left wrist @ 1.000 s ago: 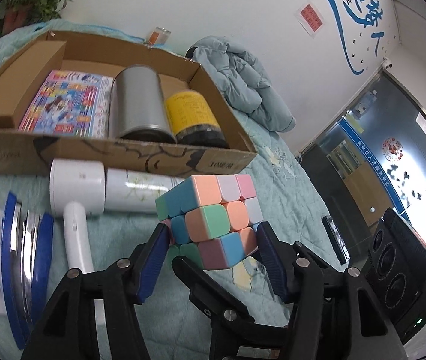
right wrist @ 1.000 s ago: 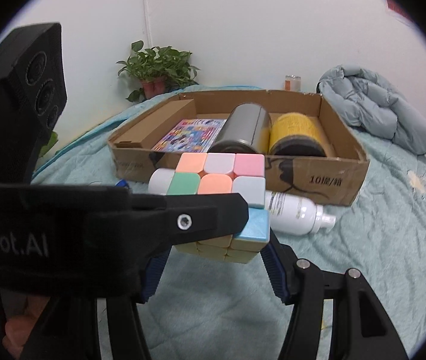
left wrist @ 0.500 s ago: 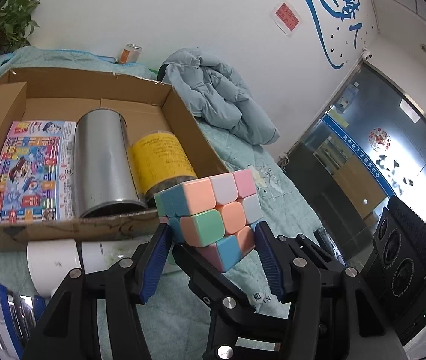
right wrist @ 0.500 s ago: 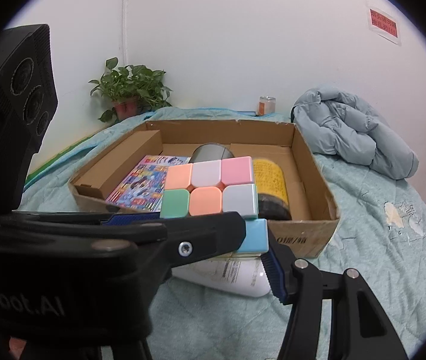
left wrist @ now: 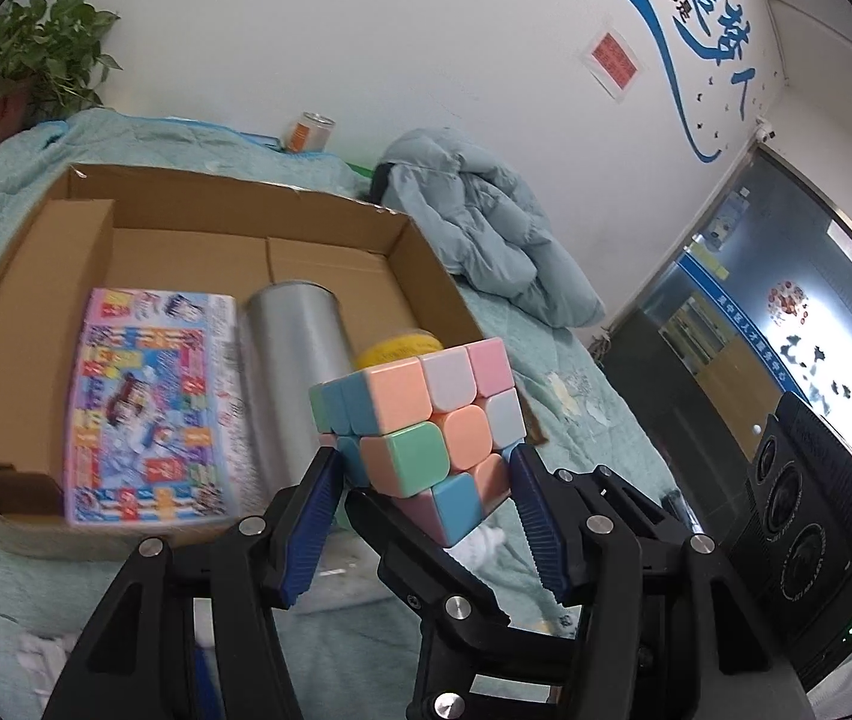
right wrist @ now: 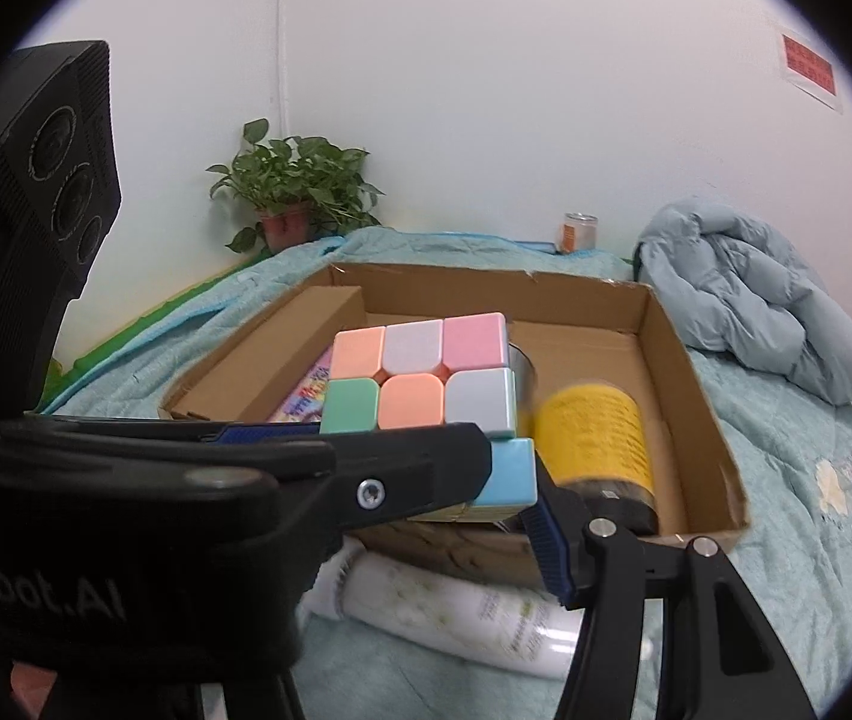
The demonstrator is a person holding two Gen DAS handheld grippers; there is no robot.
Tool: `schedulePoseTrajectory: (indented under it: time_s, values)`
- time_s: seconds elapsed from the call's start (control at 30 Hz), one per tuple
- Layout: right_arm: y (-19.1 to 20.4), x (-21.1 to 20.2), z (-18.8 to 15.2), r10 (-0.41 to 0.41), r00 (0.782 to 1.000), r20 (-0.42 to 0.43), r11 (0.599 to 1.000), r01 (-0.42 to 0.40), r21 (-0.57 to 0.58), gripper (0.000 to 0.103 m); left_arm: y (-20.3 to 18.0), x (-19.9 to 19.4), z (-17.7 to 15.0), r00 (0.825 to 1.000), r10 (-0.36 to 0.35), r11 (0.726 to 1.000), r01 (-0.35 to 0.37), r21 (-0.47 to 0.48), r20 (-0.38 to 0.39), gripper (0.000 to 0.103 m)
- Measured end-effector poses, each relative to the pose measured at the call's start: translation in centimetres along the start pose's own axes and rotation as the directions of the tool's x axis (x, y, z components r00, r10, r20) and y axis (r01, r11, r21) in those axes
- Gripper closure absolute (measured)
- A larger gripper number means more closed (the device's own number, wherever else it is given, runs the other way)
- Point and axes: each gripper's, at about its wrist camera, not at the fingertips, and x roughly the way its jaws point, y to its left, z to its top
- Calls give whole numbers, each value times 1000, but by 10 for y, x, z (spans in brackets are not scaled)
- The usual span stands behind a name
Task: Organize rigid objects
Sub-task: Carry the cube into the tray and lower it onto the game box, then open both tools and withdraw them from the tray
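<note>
Our left tongs (left wrist: 423, 474) are clamped on the puzzle cube (left wrist: 426, 420), holding it in the air above the near wall of the cardboard box (left wrist: 186, 204), over the yellow jar (right wrist: 591, 438). Whether our right tongs (right wrist: 522, 516) grip it too, we cannot tell.

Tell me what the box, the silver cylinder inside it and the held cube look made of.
Box: brown corrugated cardboard, matte, with folded flaps.
Silver cylinder: likely brushed metal, with a soft grey sheen.
Cube: probably moulded plastic, in smooth matte pastel tiles.
</note>
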Motion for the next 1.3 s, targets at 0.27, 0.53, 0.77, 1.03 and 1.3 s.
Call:
schedulePoseTrajectory:
  time_s: [0.27, 0.53, 0.77, 1.03, 1.3]
  values:
    - [33, 44, 21, 85, 996, -41, 996, -86, -3, 47, 70, -16, 27, 998, 67, 996, -67, -61, -15, 48]
    - [58, 87, 23, 136, 985, -111, 989, -129, 65, 47, 128, -10, 33, 991, 104, 990, -111, -85, -86, 49]
    - [69, 117, 9, 192, 950, -246, 980, -171, 107, 44, 162, 1, 22, 984, 136, 982, -149, -114, -113, 51]
    - [54, 92, 1, 332, 926, -178, 942, -317, 105, 42, 169, -10, 13, 992, 84, 986, -96, -135, -96, 61]
    - [64, 102, 0, 354, 908, -226, 935, -345, 80, 51, 173, -33, 4, 989, 134, 979, -142, -148, -61, 76]
